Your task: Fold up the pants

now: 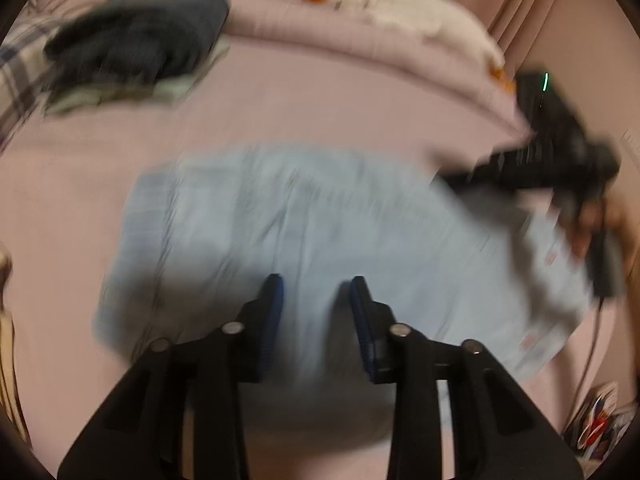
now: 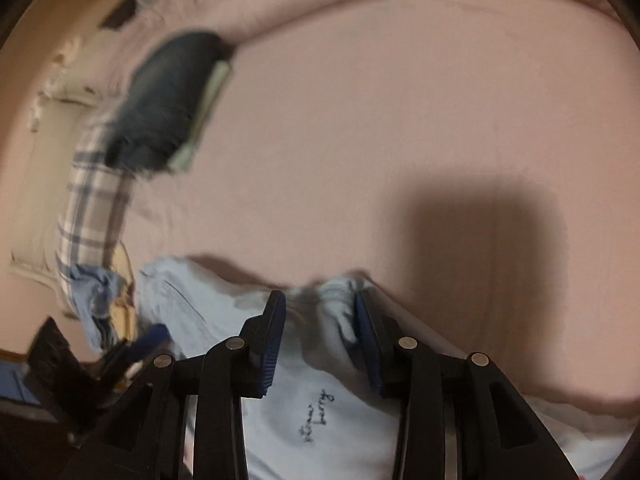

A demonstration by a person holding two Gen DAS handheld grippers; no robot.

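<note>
The light-blue pants lie spread on my pink bed sheet. My left gripper hovers over them, jaws parted, nothing between the pads. My right gripper is at the pants' bunched edge, jaws likewise apart; cloth sits between them (whether the pads press it, I cannot tell). A dark folded garment lies well apart, up-left.

Dark folded clothes rest on pink bedsheet.
</note>
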